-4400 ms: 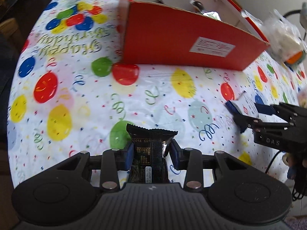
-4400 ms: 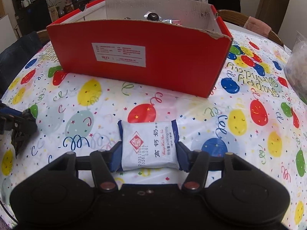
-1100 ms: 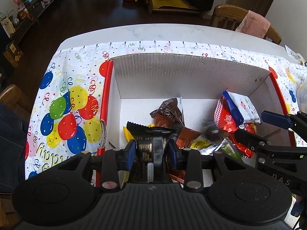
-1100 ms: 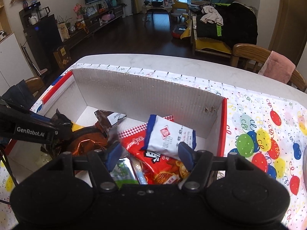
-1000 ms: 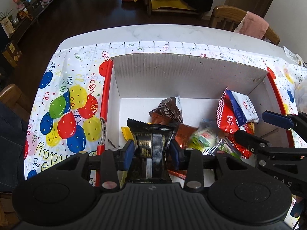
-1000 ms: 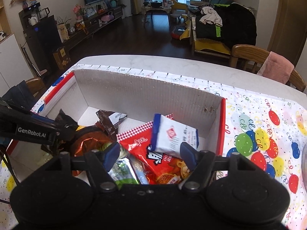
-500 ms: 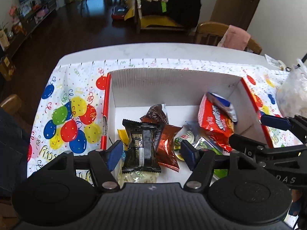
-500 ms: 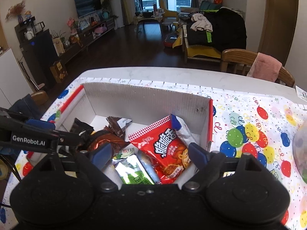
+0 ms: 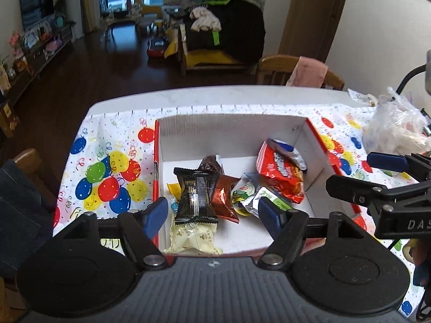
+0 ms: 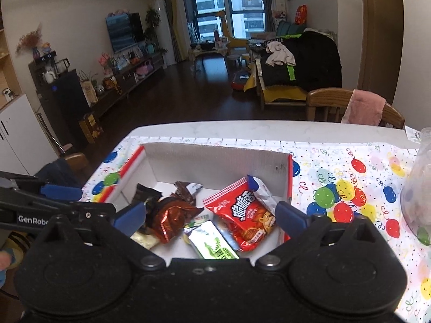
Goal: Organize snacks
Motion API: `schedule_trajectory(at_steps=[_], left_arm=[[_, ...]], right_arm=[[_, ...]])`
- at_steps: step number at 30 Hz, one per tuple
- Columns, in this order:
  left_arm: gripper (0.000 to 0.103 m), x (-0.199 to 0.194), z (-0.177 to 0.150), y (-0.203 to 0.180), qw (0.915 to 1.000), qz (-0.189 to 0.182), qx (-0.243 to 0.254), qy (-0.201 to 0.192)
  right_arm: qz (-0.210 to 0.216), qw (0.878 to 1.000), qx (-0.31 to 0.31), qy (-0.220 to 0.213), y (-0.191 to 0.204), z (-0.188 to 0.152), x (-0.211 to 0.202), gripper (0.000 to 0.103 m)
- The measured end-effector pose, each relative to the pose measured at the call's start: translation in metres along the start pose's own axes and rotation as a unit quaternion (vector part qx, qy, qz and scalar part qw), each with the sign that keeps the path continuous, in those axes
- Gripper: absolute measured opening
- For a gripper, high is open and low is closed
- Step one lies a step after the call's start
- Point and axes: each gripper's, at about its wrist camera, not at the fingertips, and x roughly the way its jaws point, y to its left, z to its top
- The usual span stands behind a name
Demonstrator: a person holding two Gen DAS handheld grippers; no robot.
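Observation:
The red cardboard box (image 9: 231, 130) (image 10: 215, 158) with a white inside stands on the balloon tablecloth and holds several snack packs. The black snack pack (image 9: 195, 195) lies at its left, on a pale yellow pack (image 9: 192, 238). The white-and-blue pack (image 9: 289, 152) (image 10: 262, 192) lies behind the big red pack (image 9: 281, 175) (image 10: 247, 215). My left gripper (image 9: 214, 216) is open and empty above the box's near side. My right gripper (image 10: 210, 219) is open and empty above the box; it also shows in the left wrist view (image 9: 377, 173).
A clear plastic bag (image 9: 396, 127) lies on the table right of the box. A wooden chair with a pink cloth (image 10: 362, 107) stands at the table's far side. The tablecloth (image 9: 107, 169) spreads left and right of the box.
Both grippers opened and let go: the black pack and the white-and-blue pack dropped into the box. Both grippers have since risen and pulled back from it.

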Motion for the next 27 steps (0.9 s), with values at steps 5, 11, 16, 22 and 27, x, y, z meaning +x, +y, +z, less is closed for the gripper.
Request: schedule_trajectory(at_steps=[5,11,16,22,27], left_arm=[[0.081,-0.023,-0.009,-0.001,0.9997,-0.007,0.002,-0.023],[0.092,-0.041,-0.017,-0.003,0.9991,-0.022,-0.004,-0.037],[0.103,-0.052,-0.023,-0.008,0.9984,-0.018,0.002,-0.053],[0.103,-0.057,-0.026,-0.010,0.9982,-0.015,0.000,-0.057],[0.103,-0.058,-0.027,-0.009,0.9985,-0.016,-0.014,-0.051]], right_arm=[[-0.002,1.000,0.005,-0.013,0.001,-0.003,-0.017,0.103],[-0.007,1.000,0.000,-0.018,0.006,-0.010,-0.031,0.103],[-0.007,1.000,0.001,-0.027,0.007,-0.014,-0.042,0.103],[-0.003,0.999,0.001,-0.036,0.009,-0.014,-0.051,0.103],[-0.005,0.999,0.001,-0.032,0.008,-0.018,-0.054,0.103]])
